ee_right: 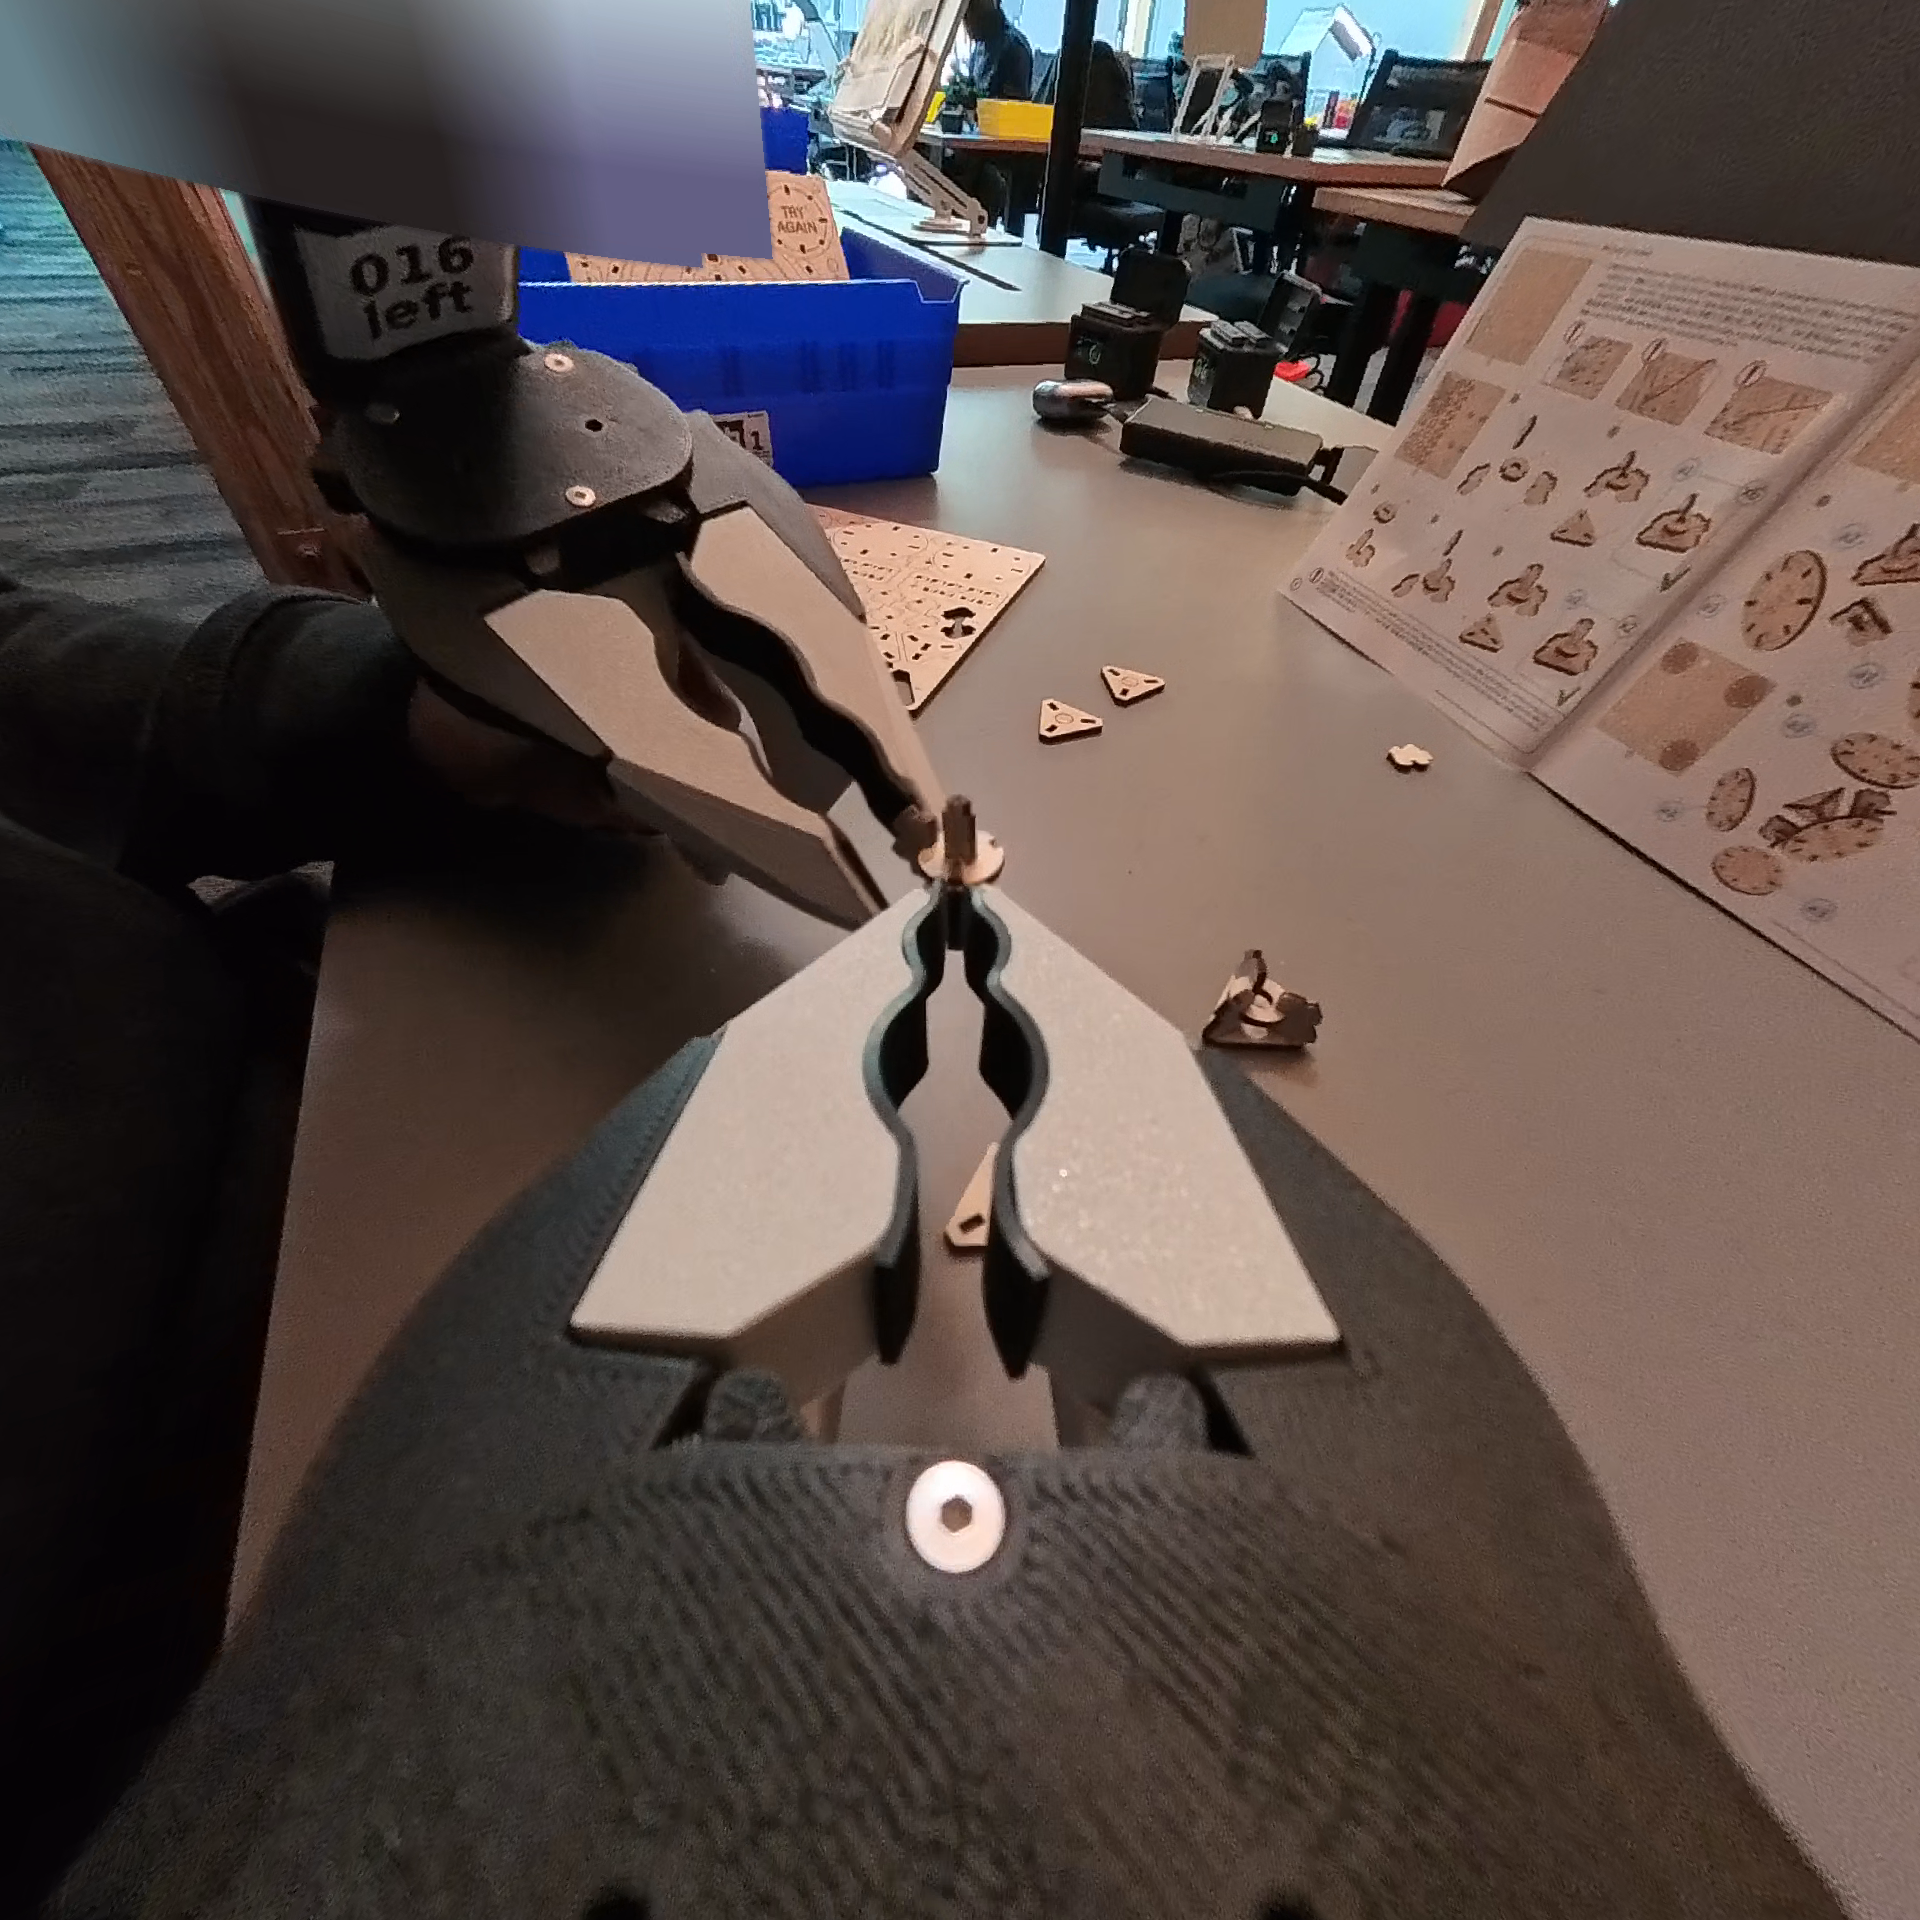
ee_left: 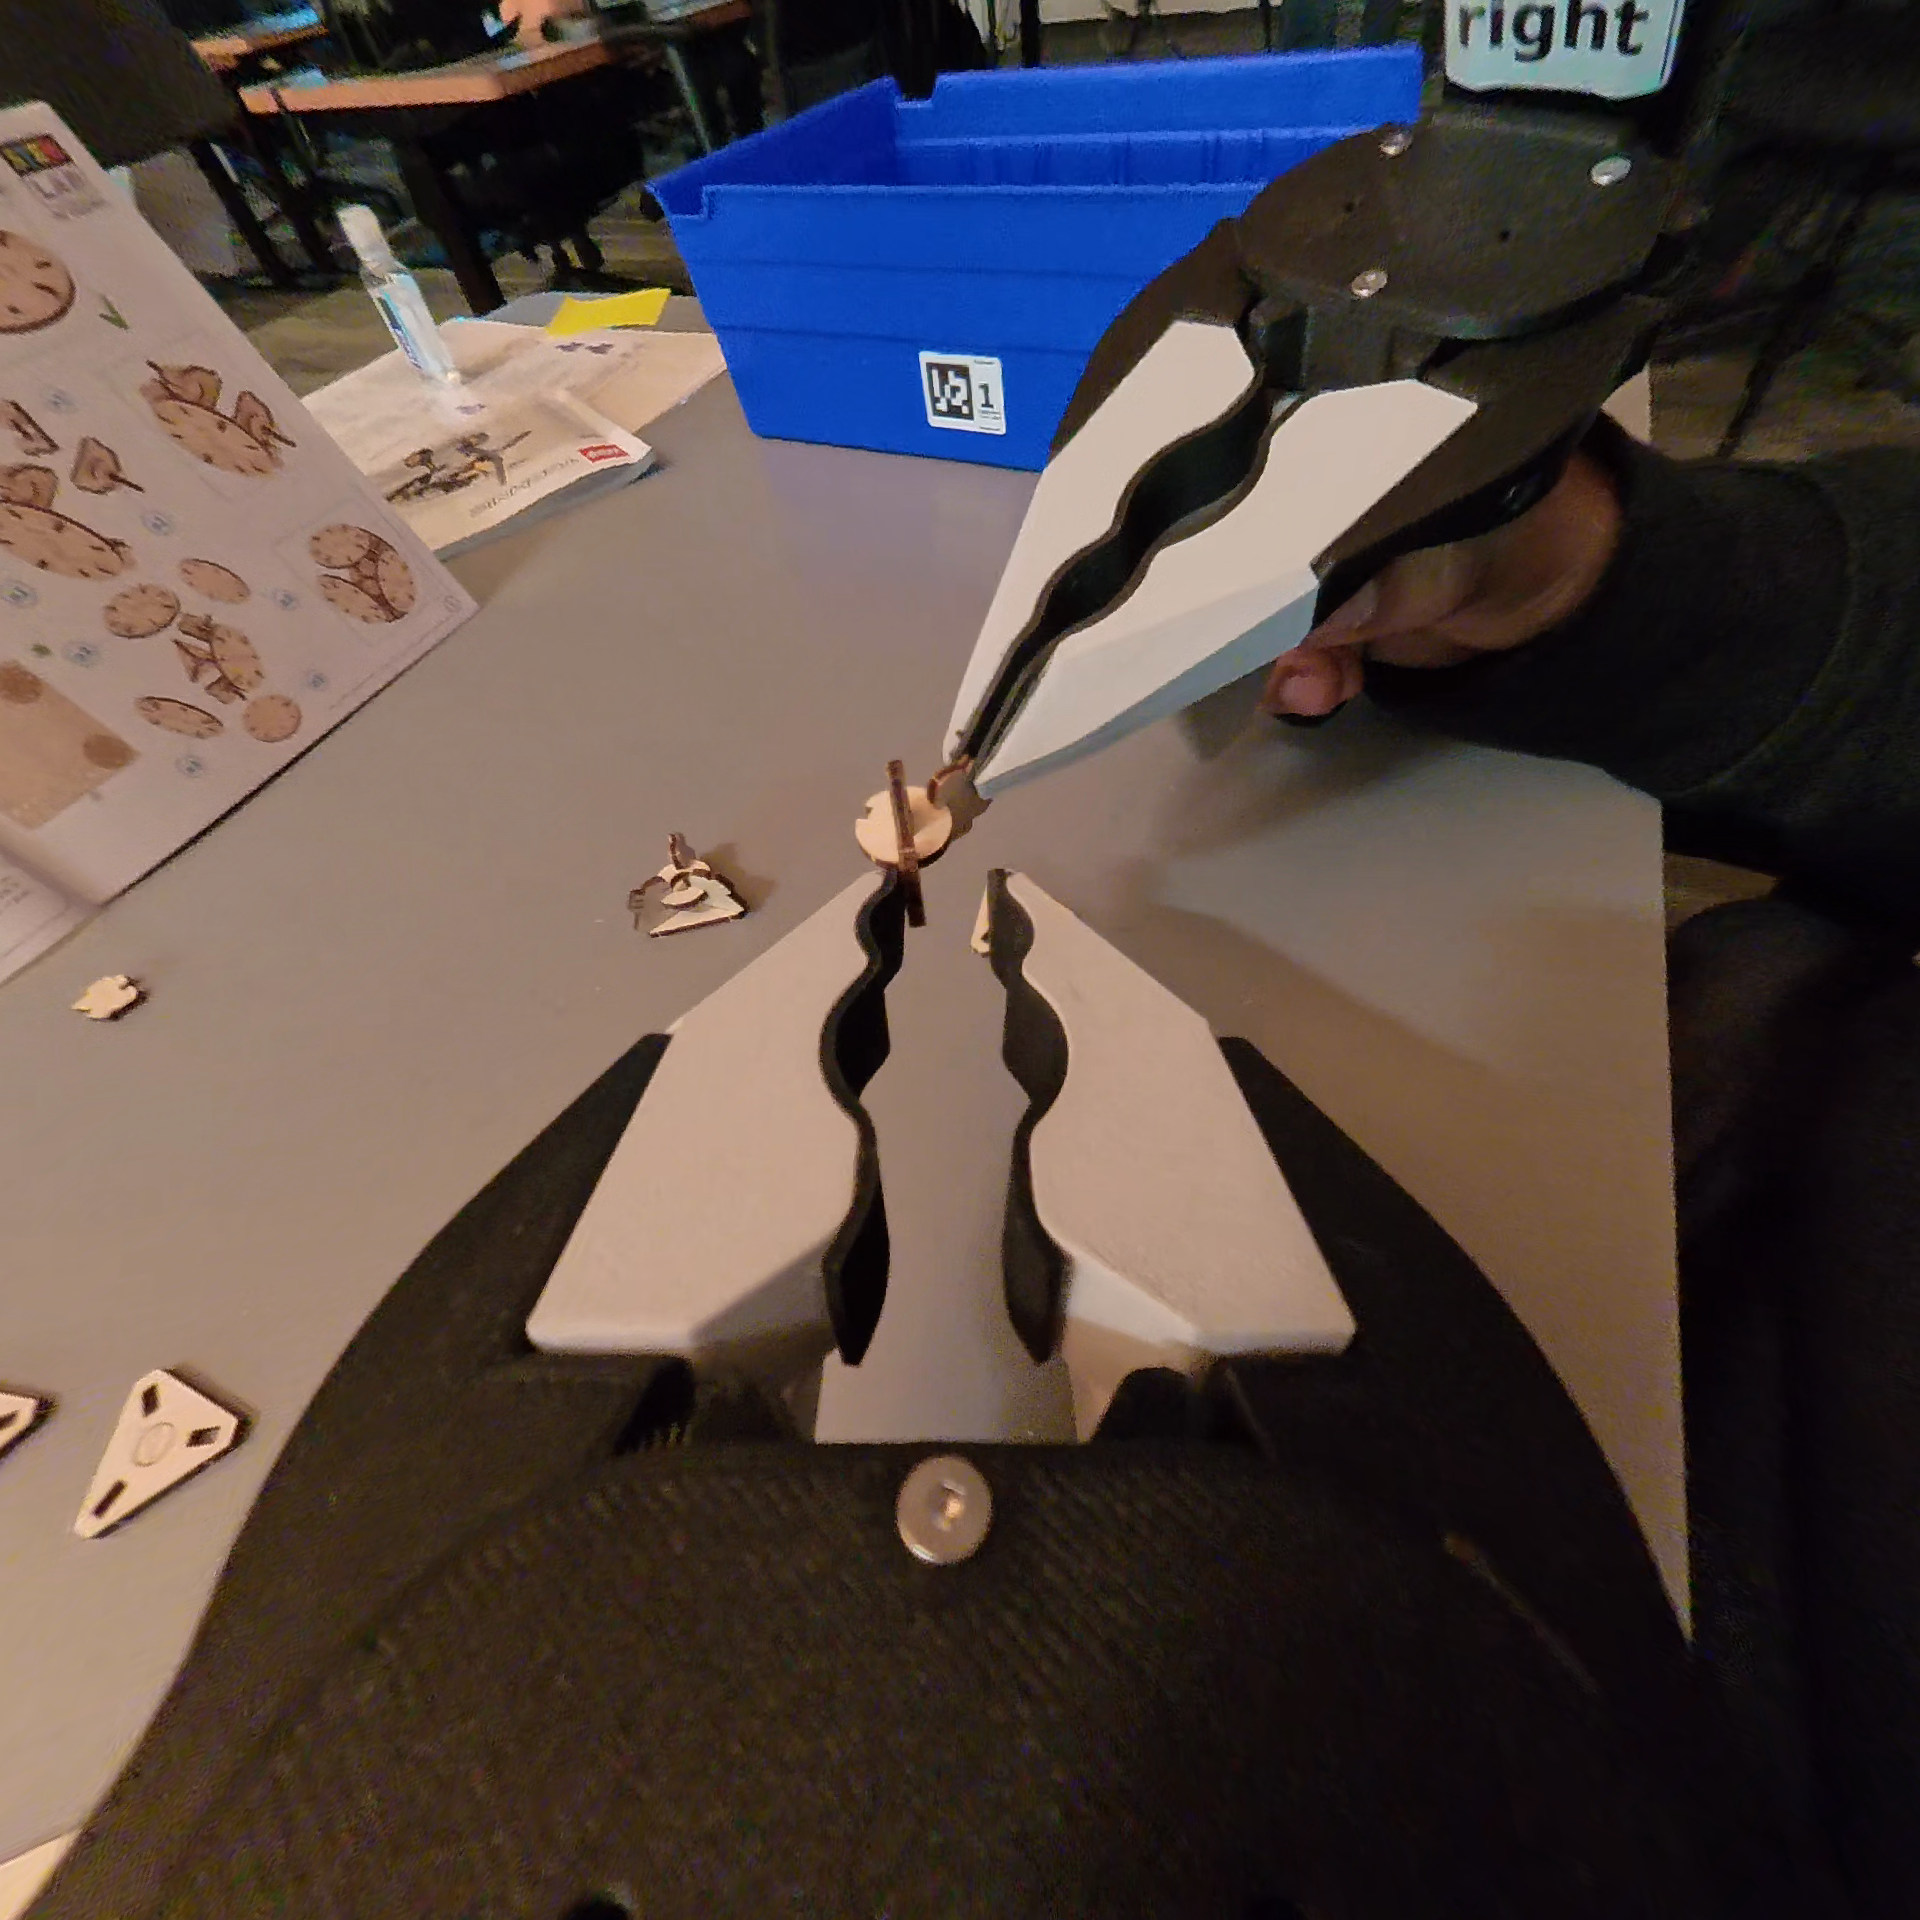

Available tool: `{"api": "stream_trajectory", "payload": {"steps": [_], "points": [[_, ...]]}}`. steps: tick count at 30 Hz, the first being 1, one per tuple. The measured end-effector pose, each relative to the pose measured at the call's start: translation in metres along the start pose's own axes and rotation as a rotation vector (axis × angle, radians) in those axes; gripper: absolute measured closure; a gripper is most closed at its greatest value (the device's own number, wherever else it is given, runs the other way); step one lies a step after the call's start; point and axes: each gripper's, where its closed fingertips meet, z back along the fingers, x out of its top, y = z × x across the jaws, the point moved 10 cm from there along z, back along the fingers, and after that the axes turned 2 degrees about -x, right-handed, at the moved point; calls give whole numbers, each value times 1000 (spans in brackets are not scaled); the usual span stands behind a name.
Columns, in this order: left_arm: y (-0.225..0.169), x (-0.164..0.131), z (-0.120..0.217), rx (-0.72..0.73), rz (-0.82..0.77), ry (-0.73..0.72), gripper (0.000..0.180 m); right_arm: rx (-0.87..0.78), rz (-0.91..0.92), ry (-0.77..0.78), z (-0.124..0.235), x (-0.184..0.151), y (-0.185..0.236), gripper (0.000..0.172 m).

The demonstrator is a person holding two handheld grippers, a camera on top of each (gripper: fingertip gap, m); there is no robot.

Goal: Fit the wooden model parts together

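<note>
While the right tongs (ee_right: 954, 902) stand closed, their pads pinch a small wooden assembly (ee_left: 902, 826): a pale round disc crossed by a dark upright stick and a small curved tab. The grip falls on the lower end of the stick in the right wrist view; in the left wrist view the tips appear to close on the tab. The assembly hangs clear above the grey tabletop (ee_left: 520, 727), near its middle.

The left tongs (ee_left: 940, 894) are parted, with a plain gap between the fingertips. The stick's lower end lies just beside the left fingertip; the right one stands apart from it. Nothing is gripped.

Another small assembled wooden piece (ee_left: 686, 894) rests on the tabletop nearby. Triangular wooden plates (ee_right: 1070, 719) and a small loose offcut (ee_right: 1410, 756) lie farther out. A punched wooden sheet (ee_right: 935, 592) lies toward the far edge, beside a blue bin (ee_left: 935, 270). An open instruction sheet (ee_right: 1662, 540) stands along the side edge.
</note>
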Motion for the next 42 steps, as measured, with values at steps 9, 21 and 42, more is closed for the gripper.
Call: {"api": "stream_trajectory", "payload": {"steps": [9, 21, 42], "points": [[9, -3, 2, -29, 100, -7, 180, 36, -73, 16, -4, -3, -1, 171], [9, -4, 2, -27, 104, -1, 180, 65, -121, 19, -5, -5, -4, 171], [5, -4, 1, -11, 86, 29, 180, 64, -153, 39, -6, -6, -4, 171]]}}
